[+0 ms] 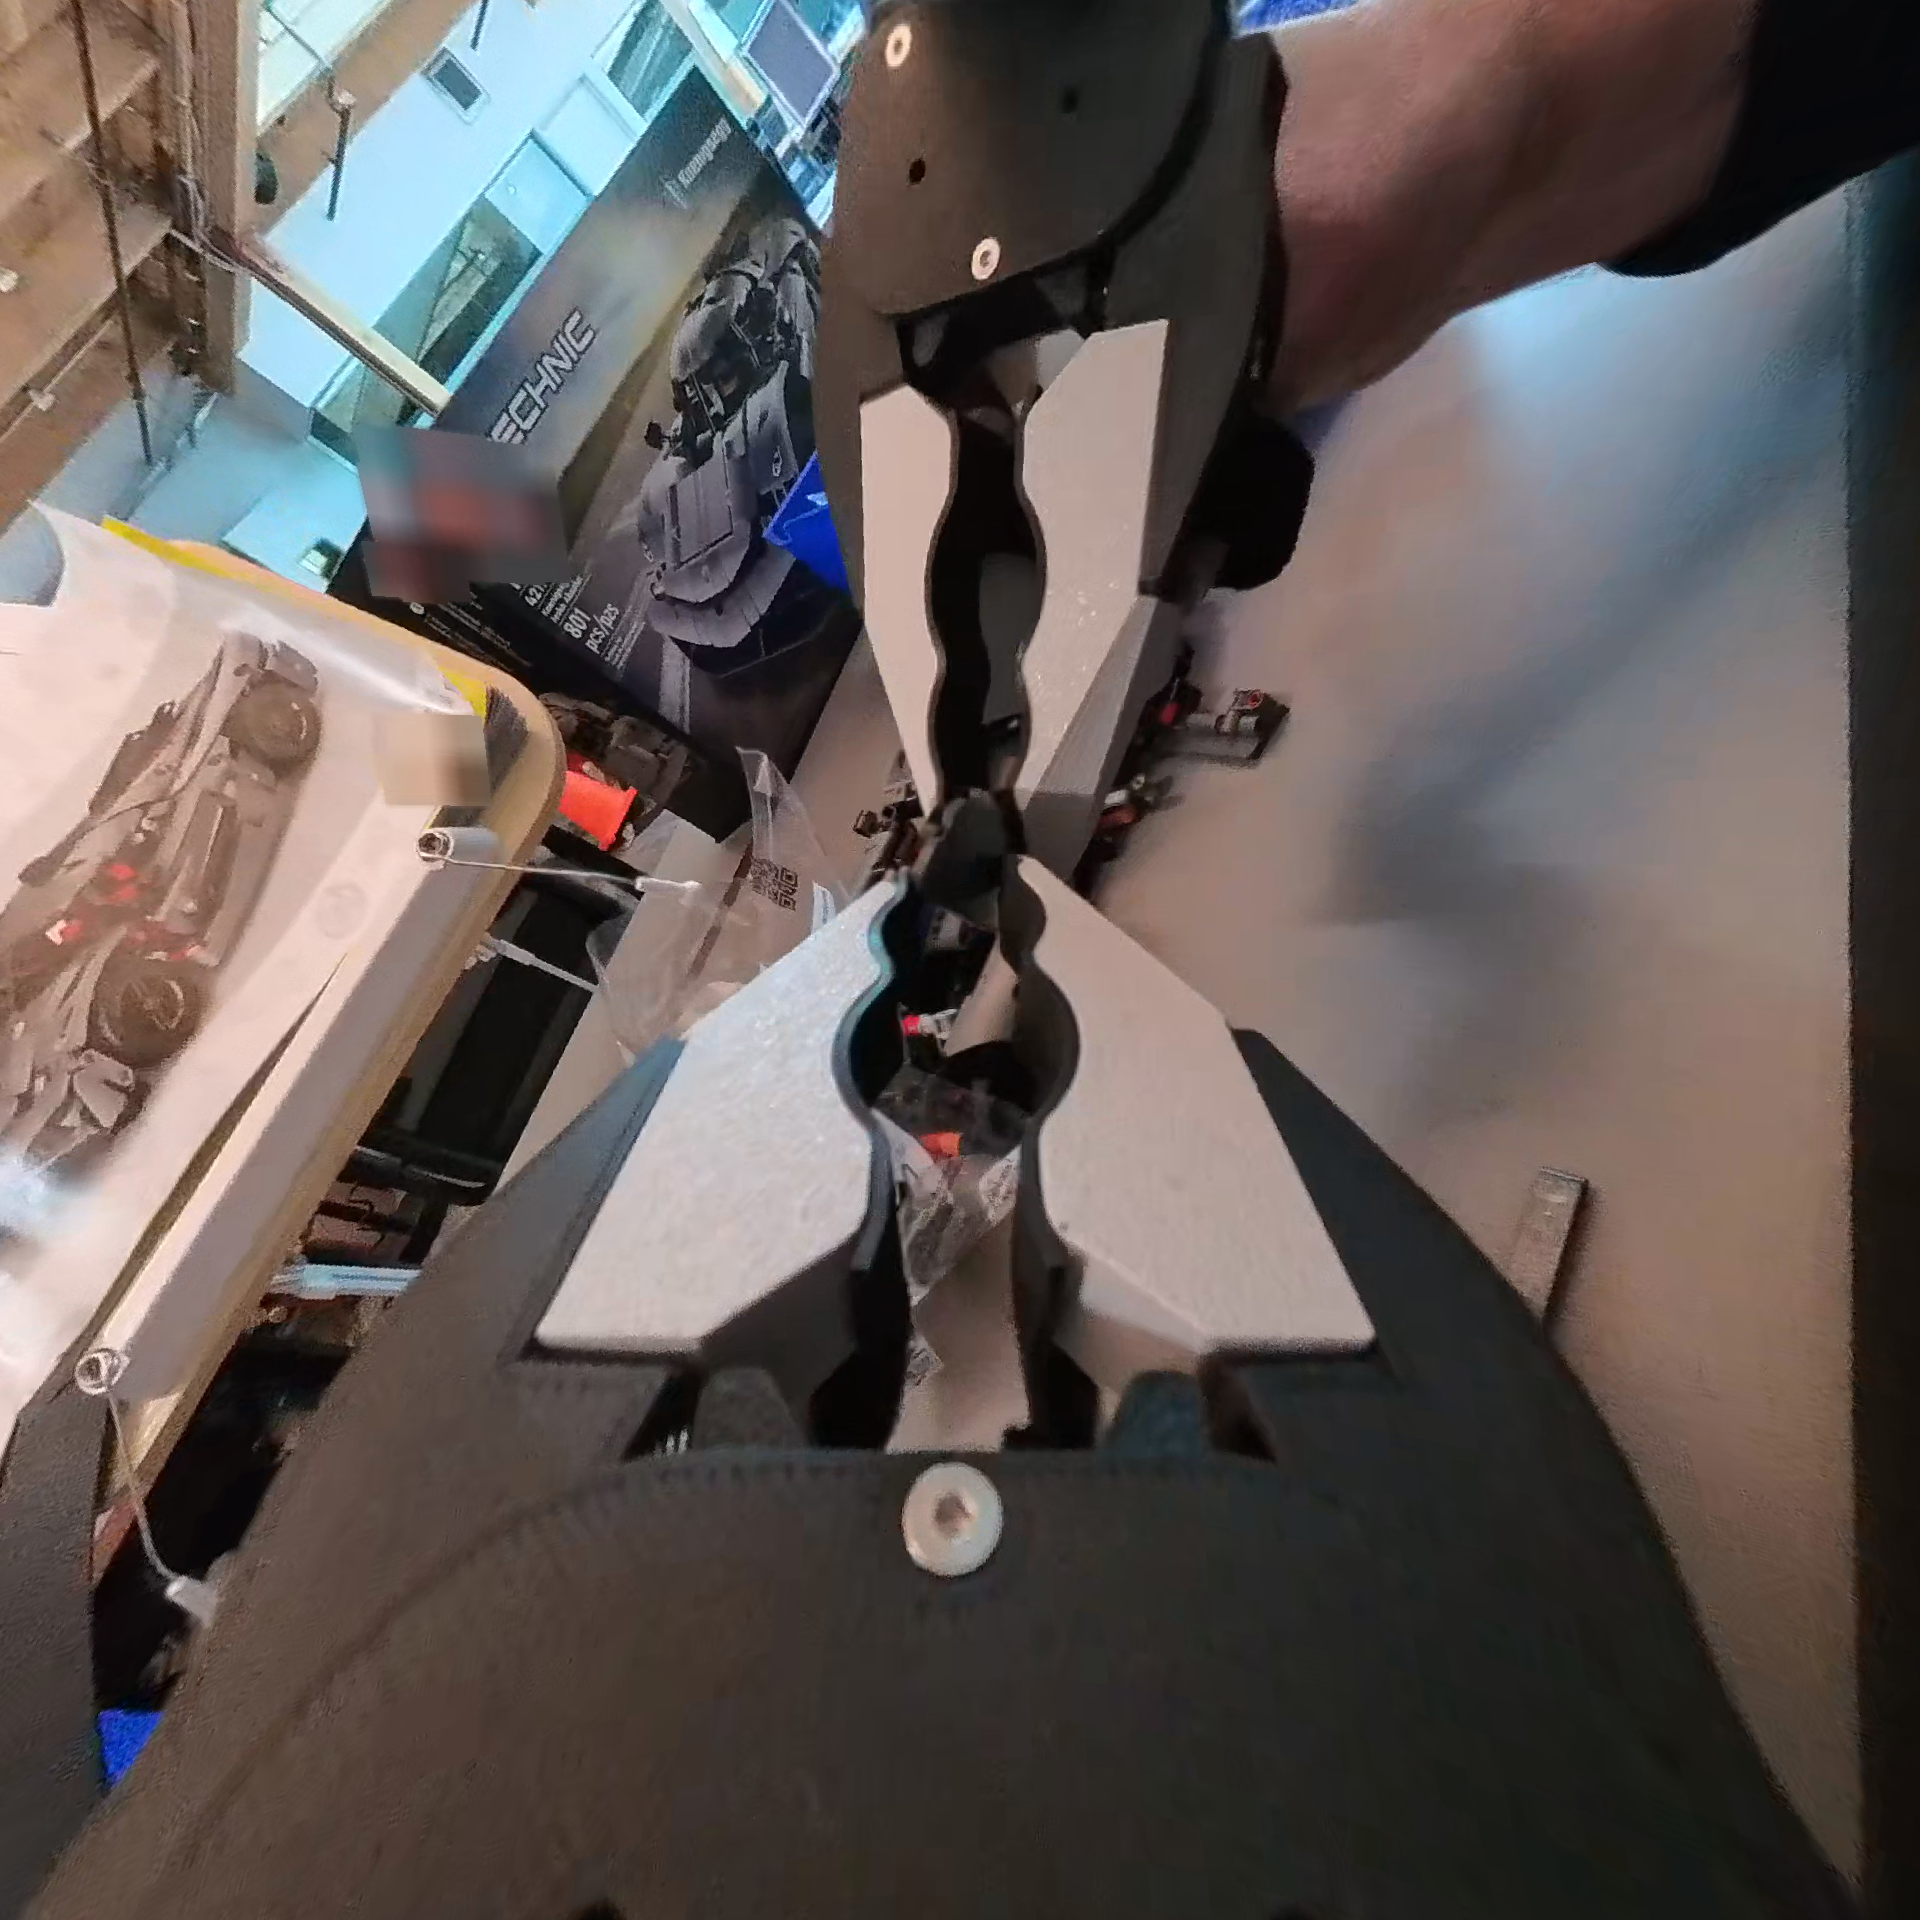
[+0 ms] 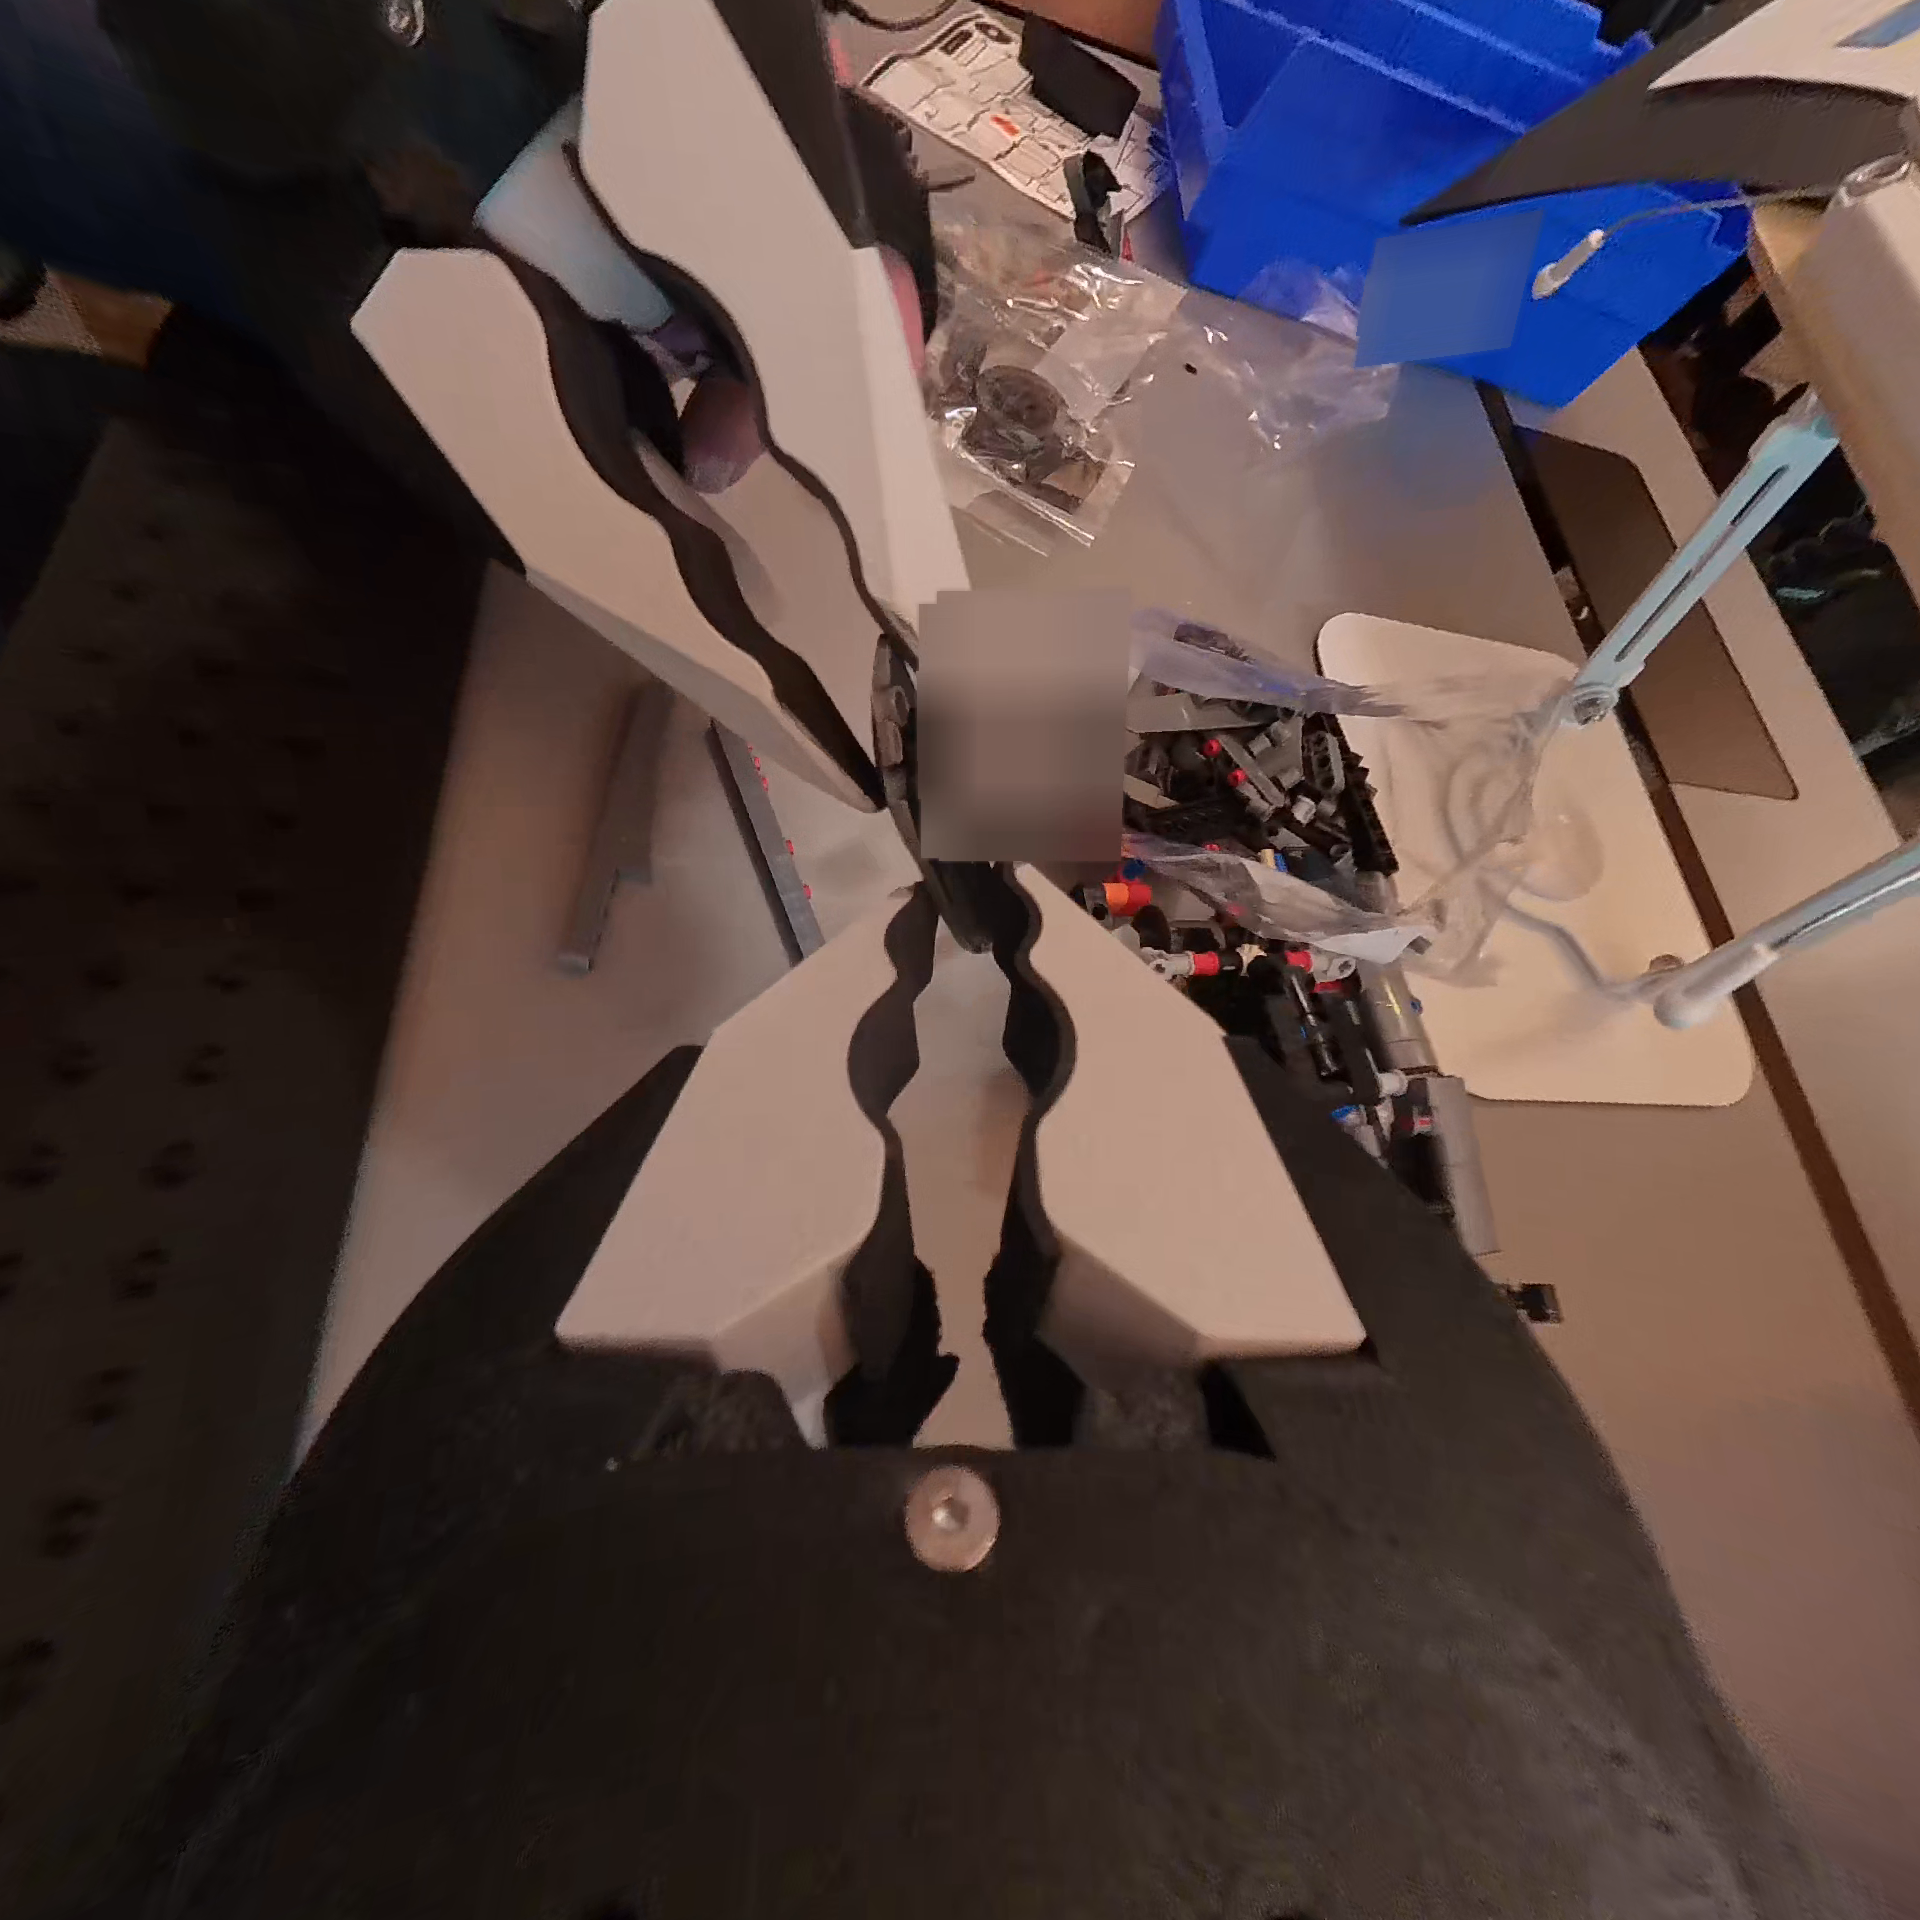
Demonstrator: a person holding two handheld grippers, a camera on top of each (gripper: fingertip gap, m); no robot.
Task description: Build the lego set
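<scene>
- A small black piece [image 1: 961, 831] is pinched tip to tip by the left tongs [image 1: 961, 883] and right tongs [image 2: 961, 904]; both are nearly closed
- A printed dark set box [image 1: 665, 468] is seen behind; its writing is left unread

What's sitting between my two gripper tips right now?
A small black lego piece, pinched tip to tip by the left gripper and the right gripper. No bare gap. Clearest in the left wrist view.

A small black lego piece [image 1: 961, 842] is hanging above the grey table [image 1: 1558, 727], pinched from two opposite sides. A heap of loose lego pieces [image 2: 1257, 769], grey and black with red pins, is spilling from an opened clear bag onto that table.
</scene>
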